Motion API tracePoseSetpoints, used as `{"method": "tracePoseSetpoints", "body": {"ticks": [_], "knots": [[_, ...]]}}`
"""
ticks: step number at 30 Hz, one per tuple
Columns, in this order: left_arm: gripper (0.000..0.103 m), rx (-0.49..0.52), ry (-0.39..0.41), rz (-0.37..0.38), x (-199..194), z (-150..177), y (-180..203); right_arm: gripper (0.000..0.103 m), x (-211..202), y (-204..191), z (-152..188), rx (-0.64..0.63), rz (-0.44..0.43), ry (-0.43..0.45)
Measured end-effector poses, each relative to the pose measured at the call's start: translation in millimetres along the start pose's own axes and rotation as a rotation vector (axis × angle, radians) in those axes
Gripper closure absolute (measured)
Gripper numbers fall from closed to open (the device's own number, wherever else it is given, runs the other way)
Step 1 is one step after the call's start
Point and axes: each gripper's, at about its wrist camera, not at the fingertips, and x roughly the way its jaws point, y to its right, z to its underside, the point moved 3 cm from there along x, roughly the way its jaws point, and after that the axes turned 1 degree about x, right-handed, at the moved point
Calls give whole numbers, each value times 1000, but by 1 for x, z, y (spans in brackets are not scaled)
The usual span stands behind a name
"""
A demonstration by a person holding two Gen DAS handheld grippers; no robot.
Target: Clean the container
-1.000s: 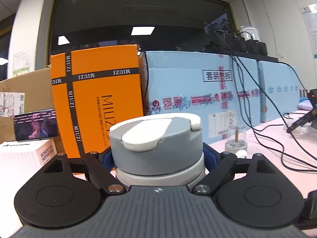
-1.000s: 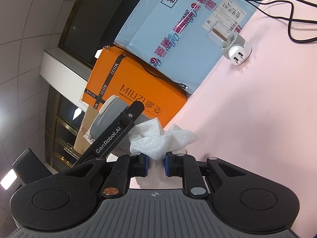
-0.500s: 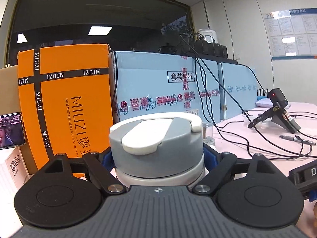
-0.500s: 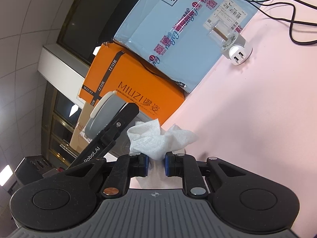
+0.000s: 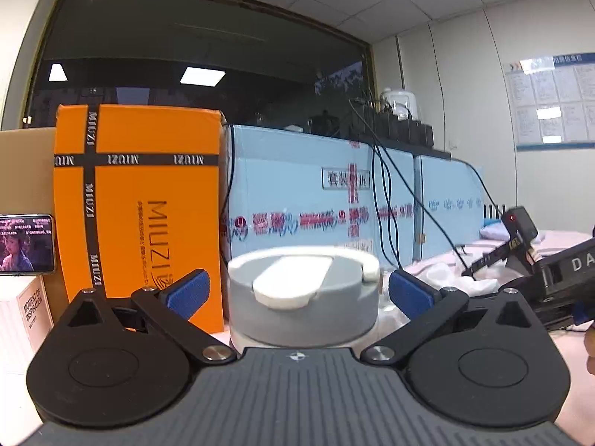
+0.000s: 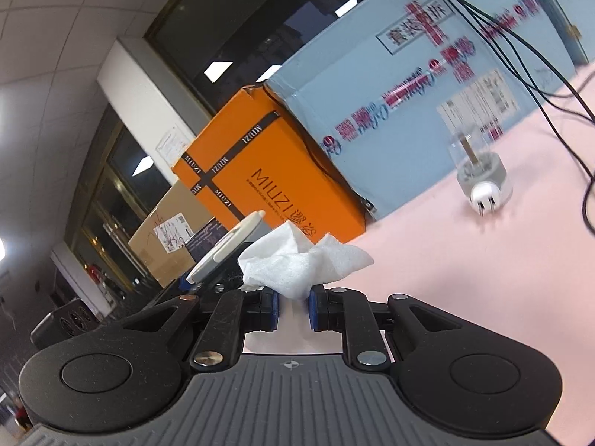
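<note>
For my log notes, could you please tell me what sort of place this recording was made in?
Most likely an office or lab workroom. A notice board hangs on the wall, stacked shipping boxes line a pink table, cables trail across them, and the ceiling is tiled.

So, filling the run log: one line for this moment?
left gripper: open around container | right gripper: shut on tissue | wipe: not contacting

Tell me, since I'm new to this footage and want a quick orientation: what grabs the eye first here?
The grey-lidded container sits dead centre in the left wrist view, between the left gripper and its spread jaws. In the right wrist view, the right gripper pinches a crumpled white tissue above the pink table. Behind stands a bright orange MIUZI box.
</note>
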Motion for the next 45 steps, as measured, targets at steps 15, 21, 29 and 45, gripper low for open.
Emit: {"method": "tracePoseSetpoints", "body": {"ticks": [15,21,29,45], "knots": [[0,32,-88,-27,14,-53,-29,88,22,-16,-25,-322,-122,-101],[0,-24,-180,-18,37,-40,-43,88,30,-9,-16,-375,-138,-109],[0,-60,-164,-32,37,-34,-47,88,44,9,-3,-311,-132,-189],[0,-91,-170,-42,37,-30,-47,88,32,0,-3,-278,-227,-107]]}}
